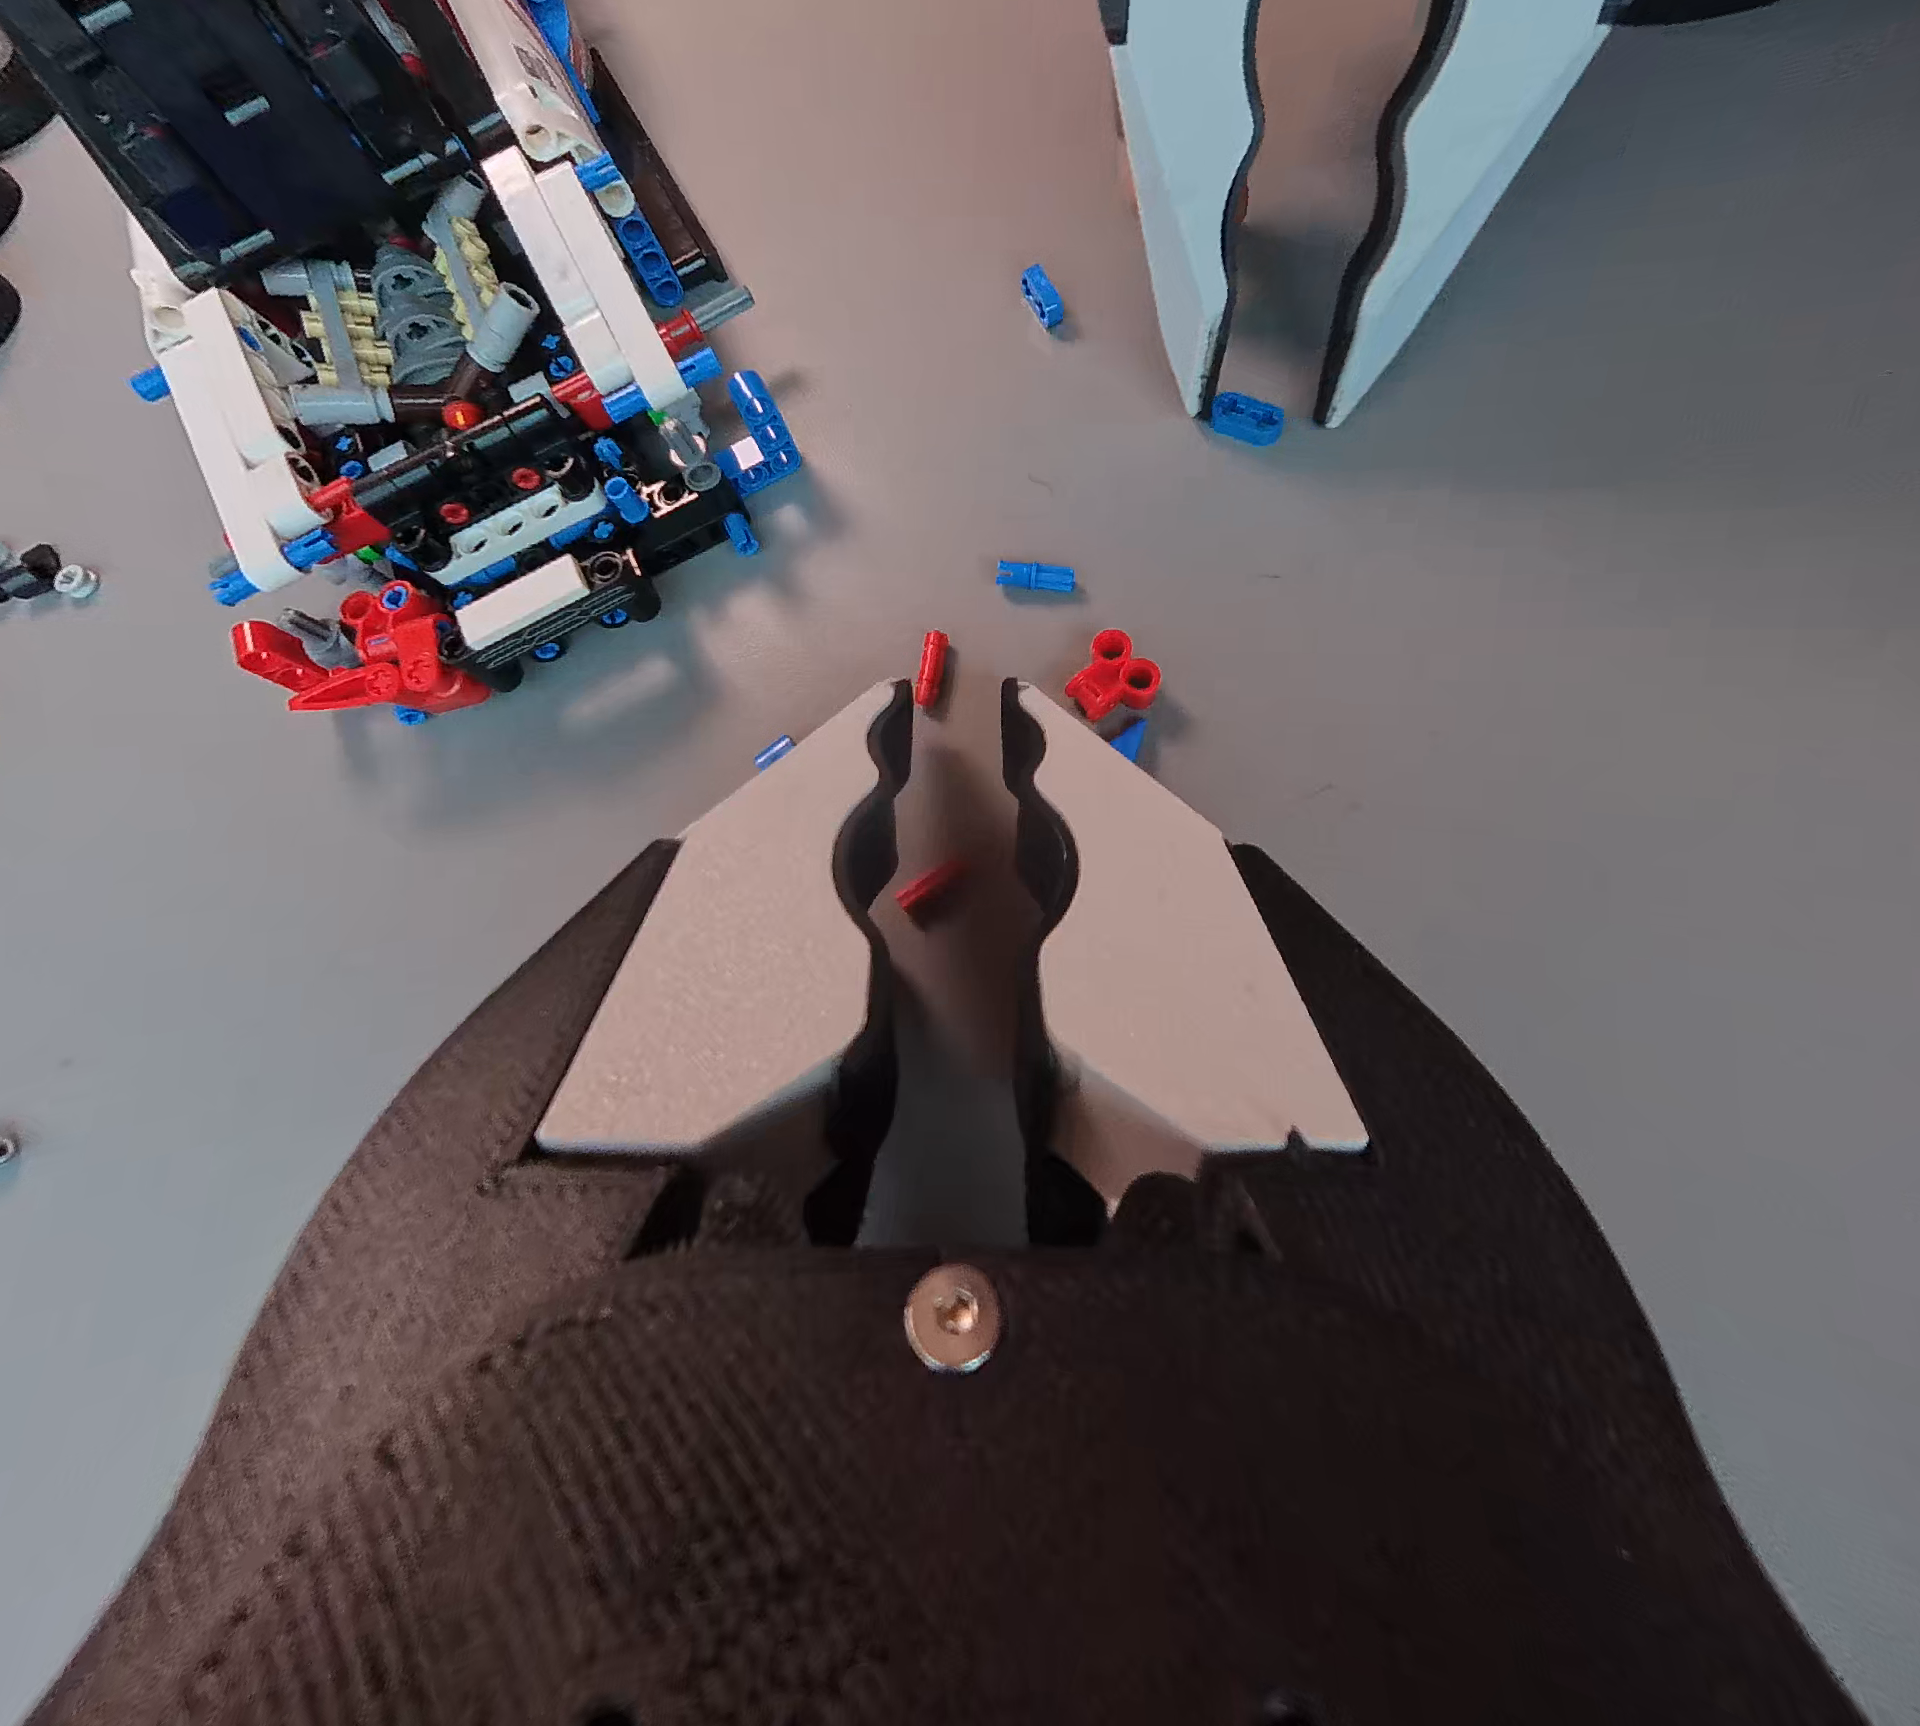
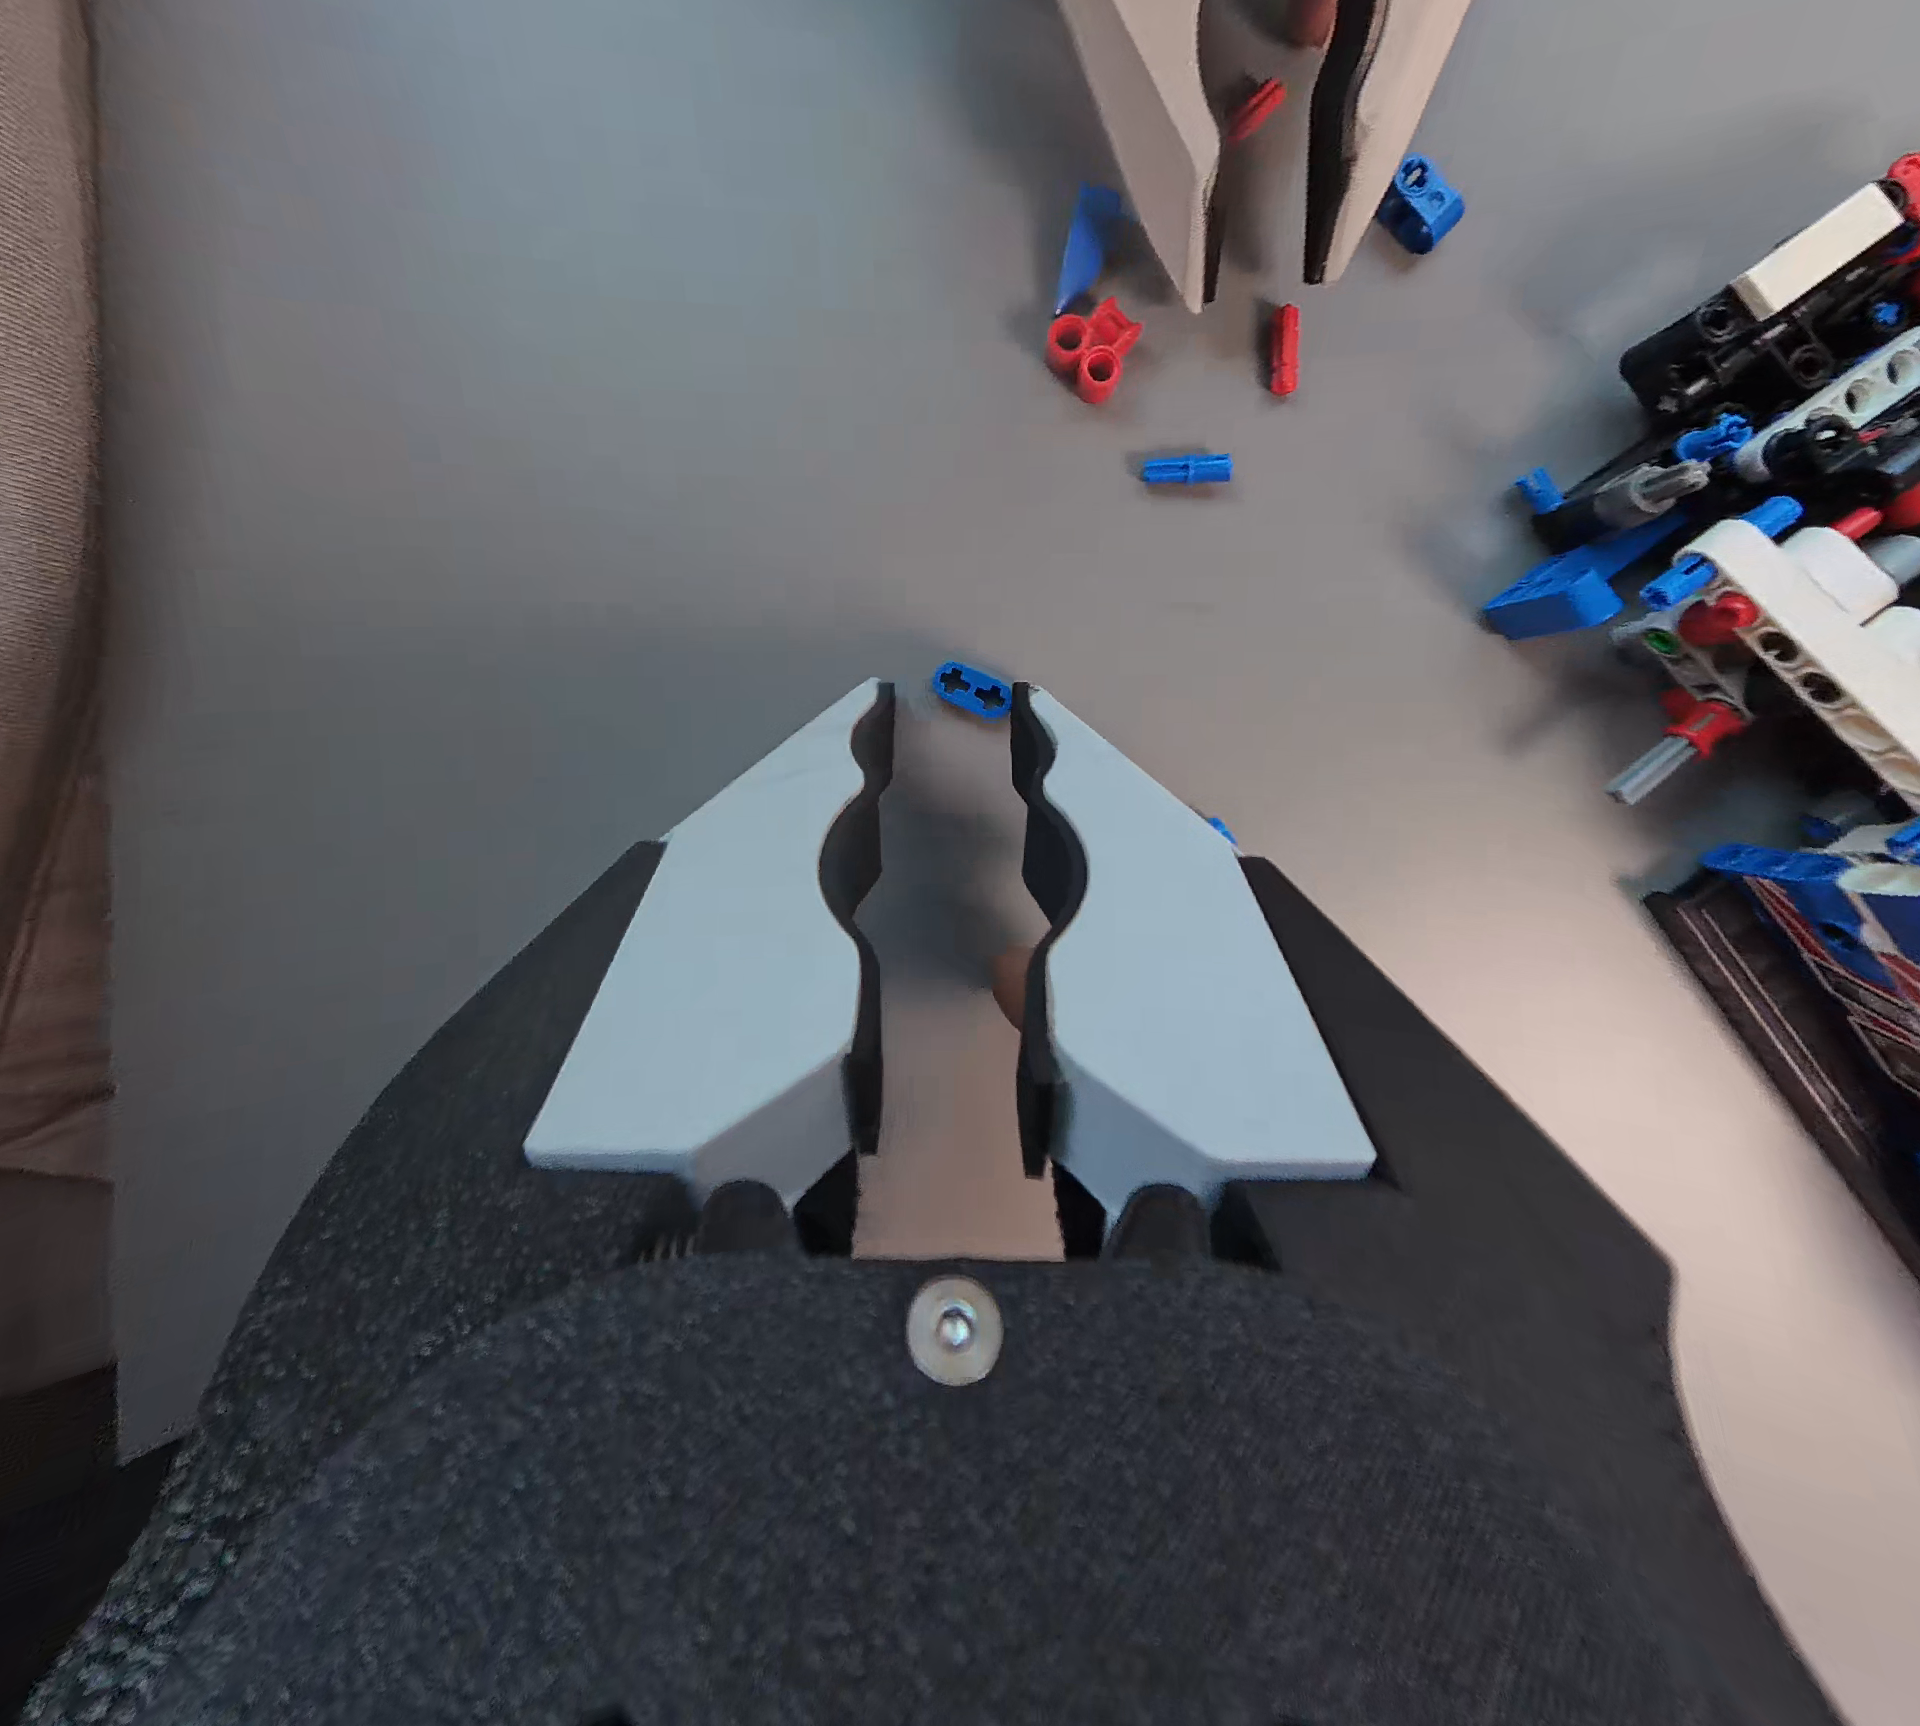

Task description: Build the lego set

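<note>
Left wrist view: the left tool (image 1: pixel 956 689) hangs open and empty over the grey tabletop (image 1: pixel 1455 741); one red pin (image 1: pixel 932 668) lies at its tips near frame centre, hard by the left fingertip (image 1: pixel 896 697).
Second pin: another red pin (image 1: pixel 928 887) lies on the tabletop between the fingers, lower in frame.
Pin axis: the tip pin runs nearly along the fingers, so the jaws would close across its width.
Right wrist view: the right tool (image 2: pixel 953 689) is open and empty; the blue two-hole link (image 2: pixel 972 689) lies flat at its tips, nearer the right fingertip (image 2: pixel 1023 697).
Link axis: crosswise, spanning the gap, so I judge a turn is needed first.
Nearer tool: each part lies by its own tool.
Model: the half-built car (image 1: pixel 416 326) fills the upper left of the left view.
</note>
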Available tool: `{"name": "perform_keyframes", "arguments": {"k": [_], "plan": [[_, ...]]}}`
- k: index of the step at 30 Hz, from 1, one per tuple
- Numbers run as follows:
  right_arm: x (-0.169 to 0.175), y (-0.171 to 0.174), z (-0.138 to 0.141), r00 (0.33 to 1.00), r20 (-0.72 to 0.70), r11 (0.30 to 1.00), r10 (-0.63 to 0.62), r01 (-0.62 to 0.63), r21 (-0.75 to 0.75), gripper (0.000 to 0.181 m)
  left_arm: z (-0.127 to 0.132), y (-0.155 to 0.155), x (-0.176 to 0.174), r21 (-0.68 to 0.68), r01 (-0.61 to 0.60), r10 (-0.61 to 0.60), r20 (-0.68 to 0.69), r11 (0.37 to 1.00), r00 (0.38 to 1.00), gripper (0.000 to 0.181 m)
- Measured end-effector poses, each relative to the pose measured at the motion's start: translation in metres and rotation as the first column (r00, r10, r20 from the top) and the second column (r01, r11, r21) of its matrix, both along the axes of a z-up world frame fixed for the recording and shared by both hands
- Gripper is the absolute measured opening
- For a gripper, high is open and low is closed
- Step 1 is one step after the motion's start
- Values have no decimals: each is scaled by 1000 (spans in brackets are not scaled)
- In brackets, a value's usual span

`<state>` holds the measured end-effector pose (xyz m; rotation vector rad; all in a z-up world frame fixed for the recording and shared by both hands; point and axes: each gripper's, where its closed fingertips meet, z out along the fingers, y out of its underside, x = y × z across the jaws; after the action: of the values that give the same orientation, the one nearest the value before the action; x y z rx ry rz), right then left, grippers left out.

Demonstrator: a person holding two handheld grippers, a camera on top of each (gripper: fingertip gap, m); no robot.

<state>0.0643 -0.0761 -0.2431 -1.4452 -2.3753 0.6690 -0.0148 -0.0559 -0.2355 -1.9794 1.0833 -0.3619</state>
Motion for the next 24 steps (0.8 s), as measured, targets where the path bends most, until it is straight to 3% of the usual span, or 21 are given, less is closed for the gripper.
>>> {"name": "perform_keyframes", "arguments": {"k": [7,15,19,24], "plan": [[7,-5,5,997,-71,995,-4,-4,-104,17,0,0,0,5,0,0,-4,1000,1000,15],[4,1,2,998,-70,999,7,-10,-40,8,1,1,0,5,0,0,5,1000,1000,14],[3,-3,0,998,-53,999,33,-34,-11,5,6,3,-25,19,-45,46,-42,999,998,14],[-1,-7,0,999,-38,1000,-13,12,-17,4,15,-5,-51,-30,-61,62,14,998,998,13]]}}
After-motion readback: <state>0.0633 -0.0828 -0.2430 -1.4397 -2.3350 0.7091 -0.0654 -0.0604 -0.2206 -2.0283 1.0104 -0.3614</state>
